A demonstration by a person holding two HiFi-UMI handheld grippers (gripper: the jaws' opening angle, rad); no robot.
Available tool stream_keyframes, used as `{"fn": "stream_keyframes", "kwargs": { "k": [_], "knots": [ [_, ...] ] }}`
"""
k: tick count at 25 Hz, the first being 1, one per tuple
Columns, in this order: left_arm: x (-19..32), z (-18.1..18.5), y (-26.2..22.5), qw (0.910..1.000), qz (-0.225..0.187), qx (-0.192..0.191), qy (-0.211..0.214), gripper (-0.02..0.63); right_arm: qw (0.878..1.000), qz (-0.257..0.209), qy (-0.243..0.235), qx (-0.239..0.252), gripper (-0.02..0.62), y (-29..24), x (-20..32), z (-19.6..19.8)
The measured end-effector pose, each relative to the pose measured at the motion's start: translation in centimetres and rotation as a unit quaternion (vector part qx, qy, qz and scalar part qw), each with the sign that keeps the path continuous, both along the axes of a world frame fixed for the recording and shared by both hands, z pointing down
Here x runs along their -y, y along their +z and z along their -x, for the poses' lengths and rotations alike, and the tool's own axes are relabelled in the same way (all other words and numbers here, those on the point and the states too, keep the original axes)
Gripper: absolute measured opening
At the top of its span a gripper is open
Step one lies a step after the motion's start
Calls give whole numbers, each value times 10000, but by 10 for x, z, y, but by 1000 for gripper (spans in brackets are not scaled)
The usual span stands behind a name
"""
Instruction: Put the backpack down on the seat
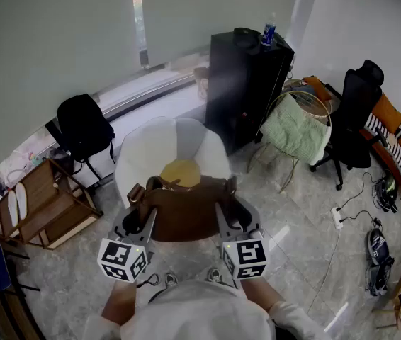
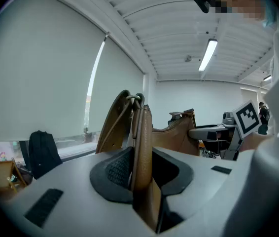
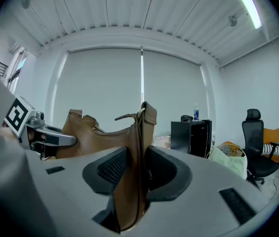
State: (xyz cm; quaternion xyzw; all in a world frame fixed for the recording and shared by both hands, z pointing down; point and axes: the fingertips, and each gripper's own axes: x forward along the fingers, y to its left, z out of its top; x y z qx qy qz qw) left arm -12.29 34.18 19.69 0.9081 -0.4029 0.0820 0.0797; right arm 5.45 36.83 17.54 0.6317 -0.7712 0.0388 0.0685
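The backpack is a brown leather bag (image 1: 186,211), held up between both grippers over a white round-backed seat (image 1: 144,151) with a yellow cushion (image 1: 181,171). My left gripper (image 1: 144,222) is shut on the bag's left end. In the left gripper view the brown leather (image 2: 142,147) is pinched between the dark pads (image 2: 115,169) of the left gripper (image 2: 142,171). My right gripper (image 1: 230,217) is shut on the right end. The right gripper view shows the right gripper (image 3: 134,171) clamped on the strap end (image 3: 132,181). The bag hangs clear of the cushion.
A black cabinet (image 1: 246,83) with a bottle (image 1: 268,32) on top stands behind the seat on the right. A black backpack (image 1: 83,126) and a wooden stand (image 1: 41,204) are at the left. A round chair with green cloth (image 1: 296,129) and an office chair (image 1: 353,112) are at the right.
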Motion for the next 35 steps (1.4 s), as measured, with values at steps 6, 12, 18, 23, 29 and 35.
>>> {"fn": "stream_keyframes", "kwargs": {
  "k": [6, 12, 18, 23, 29, 35],
  "knots": [
    [4, 12, -2, 10000, -69, -10, 6, 110, 10000, -54, 45, -4, 153, 0, 3, 12],
    [8, 9, 1, 10000, -44, -77, 6, 110, 9999, -113, -28, 84, 156, 0, 5, 8],
    [8, -6, 4, 10000, 1, -40, -33, 110, 9998, -29, -59, 187, 156, 4, 9, -8],
    [7, -32, 9, 9998, 54, -42, -200, 110, 9995, 14, -225, 201, 156, 9, 15, -35],
    [2, -63, 15, 9982, 107, -108, -582, 110, 9980, 50, -602, 182, 156, 13, 21, -67],
    [-1, -78, 26, 9965, 217, -160, -797, 110, 9966, 103, -797, 183, 156, 22, 29, -82]
  ]
}}
